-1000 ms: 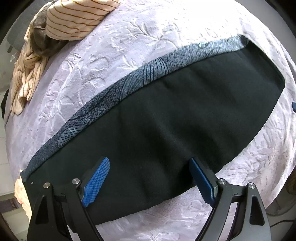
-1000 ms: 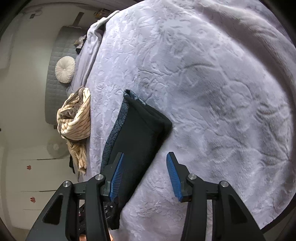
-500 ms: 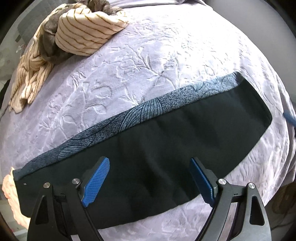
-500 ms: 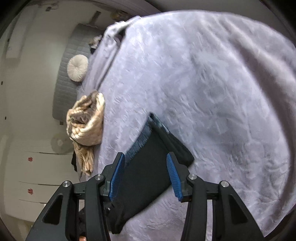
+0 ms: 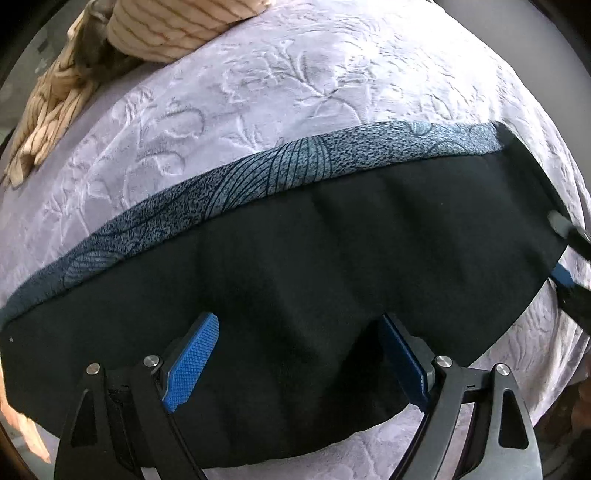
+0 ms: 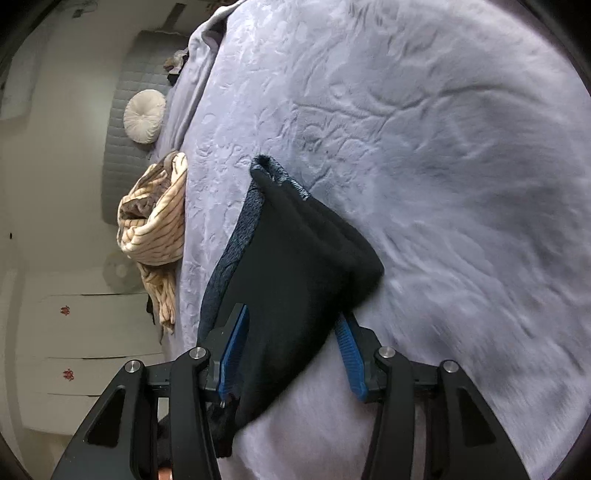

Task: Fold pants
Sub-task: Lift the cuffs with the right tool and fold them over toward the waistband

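Note:
The black pants [image 5: 295, 258] lie folded in a long band on the lilac bedspread [image 5: 295, 92], with a blue-grey patterned strip [image 5: 280, 173] along the far edge. My left gripper [image 5: 295, 354] hangs open just above the middle of the band, with both blue pads over black cloth. In the right wrist view the pants' end [image 6: 295, 258] runs back between the fingers of my right gripper [image 6: 291, 350]. That gripper is open and straddles the cloth low over the bed. Its tips also show at the right edge of the left wrist view, as the right gripper [image 5: 559, 249].
A heap of beige striped clothes [image 5: 166, 33] lies at the bed's far corner, seen too as the striped heap [image 6: 155, 229]. Beyond the bed edge are a round white cushion [image 6: 144, 116], a grey quilted pad [image 6: 122, 166] and white drawers [image 6: 74, 332]. The bedspread [image 6: 461, 184] spreads wide to the right.
Both grippers have come down closer to the pants. The right gripper has slid forward so the pants' end now lies between its fingers, and its tips have entered the left wrist view.

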`<state>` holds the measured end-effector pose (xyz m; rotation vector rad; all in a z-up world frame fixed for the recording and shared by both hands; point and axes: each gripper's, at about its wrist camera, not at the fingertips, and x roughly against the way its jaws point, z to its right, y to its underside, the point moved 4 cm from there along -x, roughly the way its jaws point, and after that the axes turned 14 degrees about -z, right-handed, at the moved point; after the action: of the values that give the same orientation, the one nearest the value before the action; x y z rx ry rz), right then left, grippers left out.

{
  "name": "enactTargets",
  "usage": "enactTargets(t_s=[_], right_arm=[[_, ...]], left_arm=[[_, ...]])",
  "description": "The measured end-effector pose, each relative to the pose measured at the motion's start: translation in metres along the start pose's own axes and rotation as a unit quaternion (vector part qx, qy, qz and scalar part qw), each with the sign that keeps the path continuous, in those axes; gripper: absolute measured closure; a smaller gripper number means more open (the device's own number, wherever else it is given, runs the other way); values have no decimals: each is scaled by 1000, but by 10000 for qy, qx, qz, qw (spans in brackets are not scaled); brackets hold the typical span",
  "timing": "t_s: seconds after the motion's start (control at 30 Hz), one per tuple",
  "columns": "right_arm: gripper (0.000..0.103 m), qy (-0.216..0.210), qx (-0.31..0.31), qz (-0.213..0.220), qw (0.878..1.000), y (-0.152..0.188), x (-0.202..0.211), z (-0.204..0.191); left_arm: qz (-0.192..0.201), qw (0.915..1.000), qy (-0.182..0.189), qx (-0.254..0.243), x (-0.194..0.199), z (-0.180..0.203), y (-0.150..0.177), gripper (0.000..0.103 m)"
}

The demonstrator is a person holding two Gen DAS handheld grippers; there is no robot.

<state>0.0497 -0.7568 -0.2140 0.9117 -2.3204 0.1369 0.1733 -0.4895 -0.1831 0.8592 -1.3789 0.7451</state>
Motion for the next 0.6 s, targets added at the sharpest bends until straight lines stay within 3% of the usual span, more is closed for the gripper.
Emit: enactTargets(t_s=[0.07, 0.1, 0.13, 0.17, 0.33, 0.5, 0.6], right_arm=[[53, -191, -86, 39, 9998, -8, -13, -1], [70, -234, -115, 67, 9996, -10, -17, -2], [83, -168, -150, 120, 9997, -12, -20, -5], [89, -169, -146, 147, 9996, -12, -21, -8], [90, -443, 348, 278, 9980, -2, -3, -40], [90, -357, 676, 349, 9965, 6, 3, -62], [90, -392, 719, 313, 9961, 10, 0, -70]], left_arm=[[-15, 10000, 10, -29, 2, 0, 0, 14], [-34, 10000, 7, -14, 4, -1, 0, 16], [12, 10000, -67, 44, 10, -4, -2, 32], [127, 9997, -160, 93, 18, -9, -5, 45], [651, 9974, -144, 257, 43, -21, -26, 45], [339, 9992, -131, 163, 12, -6, -33, 45], [308, 9975, -551, -312, -10, 9, -32, 45]])
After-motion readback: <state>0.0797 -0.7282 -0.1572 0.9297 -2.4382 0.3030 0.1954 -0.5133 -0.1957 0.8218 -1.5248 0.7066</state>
